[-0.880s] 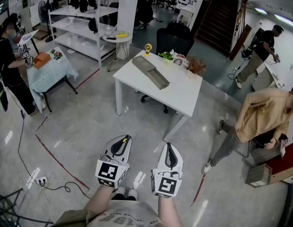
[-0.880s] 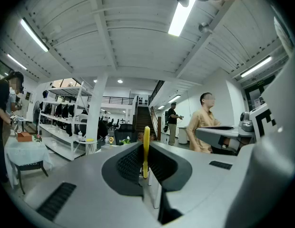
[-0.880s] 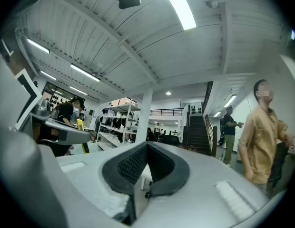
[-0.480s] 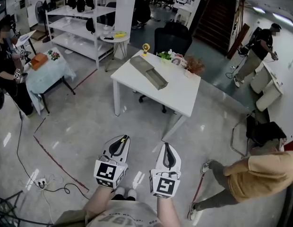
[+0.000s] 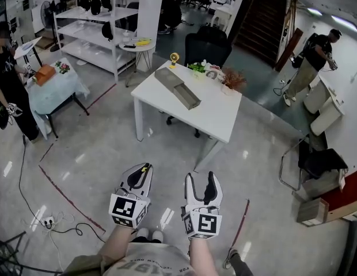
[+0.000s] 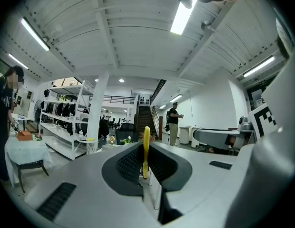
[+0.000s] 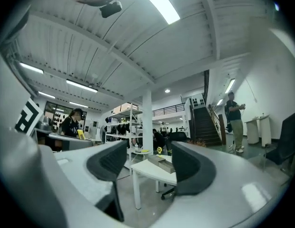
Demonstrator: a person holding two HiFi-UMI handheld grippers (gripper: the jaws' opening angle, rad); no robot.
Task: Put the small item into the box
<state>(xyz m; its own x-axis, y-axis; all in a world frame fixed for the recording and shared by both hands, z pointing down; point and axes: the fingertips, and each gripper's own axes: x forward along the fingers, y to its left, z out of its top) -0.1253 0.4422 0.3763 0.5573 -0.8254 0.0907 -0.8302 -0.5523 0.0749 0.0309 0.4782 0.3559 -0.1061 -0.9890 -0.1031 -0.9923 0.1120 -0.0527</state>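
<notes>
My left gripper [image 5: 145,169] hangs low in the head view, shut on a small, thin yellow item [image 5: 145,167]. In the left gripper view that yellow item [image 6: 146,151] stands upright, pinched between the dark pads. My right gripper [image 5: 200,180] is beside it, open, with nothing between its jaws. Both are held over the floor, well short of the white table [image 5: 219,117]. A long grey-brown open box [image 5: 177,88] lies on the table's left part. The right gripper view shows the box [image 7: 159,163] on the table [image 7: 150,171] between the spread jaws of the right gripper [image 7: 150,163].
Small plants and a yellow fan stand at the table's far edge, with a black chair [image 5: 208,46] behind. A cloth-covered side table [image 5: 52,88] and a person [image 5: 6,79] are at left, white shelving [image 5: 92,33] at back. Floor cables [image 5: 49,220] lie near left; cardboard boxes [image 5: 316,210] at right.
My right gripper's jaws have opened; they were together before. Both grippers moved slightly closer to the table. The person in the tan shirt at right has gone out of view.
</notes>
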